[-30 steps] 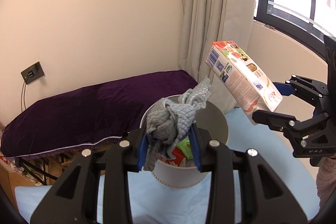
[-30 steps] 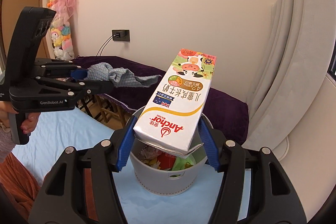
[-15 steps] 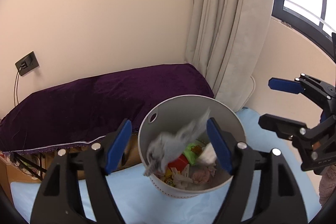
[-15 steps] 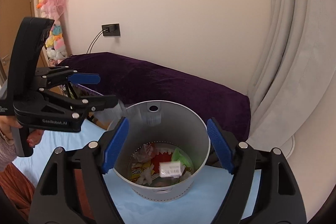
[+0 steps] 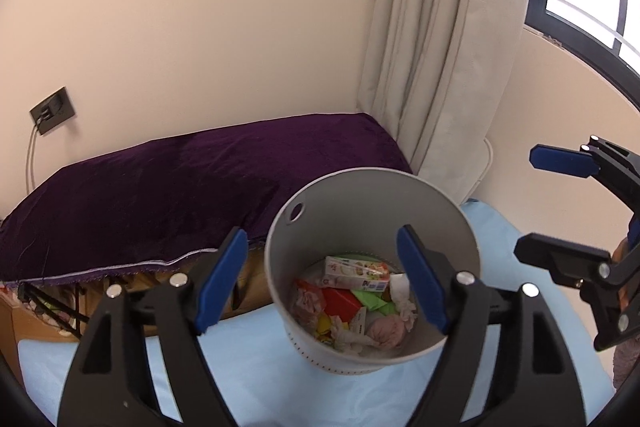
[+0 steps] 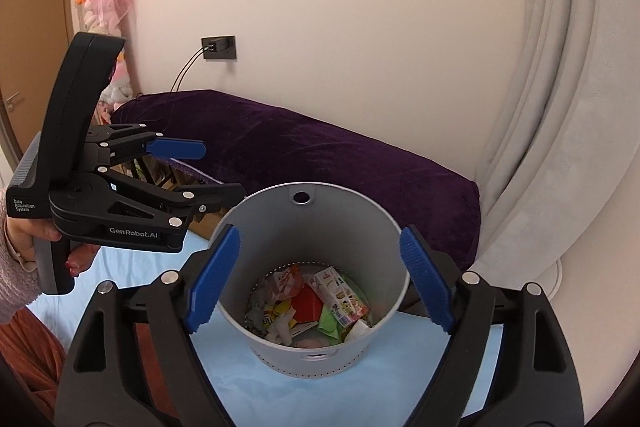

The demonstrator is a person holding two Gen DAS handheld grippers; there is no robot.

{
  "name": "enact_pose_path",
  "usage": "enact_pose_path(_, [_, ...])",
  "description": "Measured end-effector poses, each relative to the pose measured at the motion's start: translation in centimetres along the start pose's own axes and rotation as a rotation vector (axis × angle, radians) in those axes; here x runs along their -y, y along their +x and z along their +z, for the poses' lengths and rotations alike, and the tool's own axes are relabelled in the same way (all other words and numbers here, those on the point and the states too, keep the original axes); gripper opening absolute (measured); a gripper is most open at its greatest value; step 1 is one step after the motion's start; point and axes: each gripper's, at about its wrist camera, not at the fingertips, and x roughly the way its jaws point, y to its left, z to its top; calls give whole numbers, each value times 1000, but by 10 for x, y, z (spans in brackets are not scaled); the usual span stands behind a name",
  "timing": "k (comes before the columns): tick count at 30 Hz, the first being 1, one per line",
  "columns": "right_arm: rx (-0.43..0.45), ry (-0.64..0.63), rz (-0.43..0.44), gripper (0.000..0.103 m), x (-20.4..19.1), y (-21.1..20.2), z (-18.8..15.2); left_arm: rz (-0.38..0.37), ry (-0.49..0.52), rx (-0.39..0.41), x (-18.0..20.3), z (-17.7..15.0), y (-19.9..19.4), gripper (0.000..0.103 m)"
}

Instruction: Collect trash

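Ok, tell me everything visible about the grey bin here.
The grey bin is a round, upright, open-topped tub of matte plastic or metal, with a round hole near its rim and dotted perforations low on the wall. It stands on a light blue sheet, in front of a purple cushion. Inside lie a milk carton, red and green wrappers and crumpled tissues. Neither gripper touches it.
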Motion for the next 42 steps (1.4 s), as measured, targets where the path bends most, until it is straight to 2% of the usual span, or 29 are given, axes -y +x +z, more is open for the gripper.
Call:
enact_pose_path(5, [-12,-49,43,85,-33,11,-4,98,-35,1,-19,-28,-26,79])
enact_pose_path(12, [-20,-108,110,96,-94,22,-6,252,-100,25,-51,-78,-83,82])
enact_pose_path(16, [-24,-138,177,96,-135,27,-9,344,-164,25,-72,-114,-119,83])
enact_pose_path(22, [-32,-226,312,96,-222,36,-13,519,-274,-12,-111,-176,-172,86])
enact_pose_path(27, [-22,-328,436,96,-314,35,-18,643,-464,-65,-153,-240,-229,86])
enact_pose_path(31, [-16,-372,551,96,-384,25,-20,791,-582,-102,-177,-287,-278,87])
enact_pose_path(35, [-13,-417,629,96,-450,10,-27,899,-690,-102,-193,-329,-328,88])
enact_pose_path(39, [-40,-453,672,96,-496,-1,-33,995,-743,-108,-201,-350,-369,89])
enact_pose_path(42, [-77,-472,663,96,-521,-7,-39,1038,-747,-116,-203,-362,-389,90])
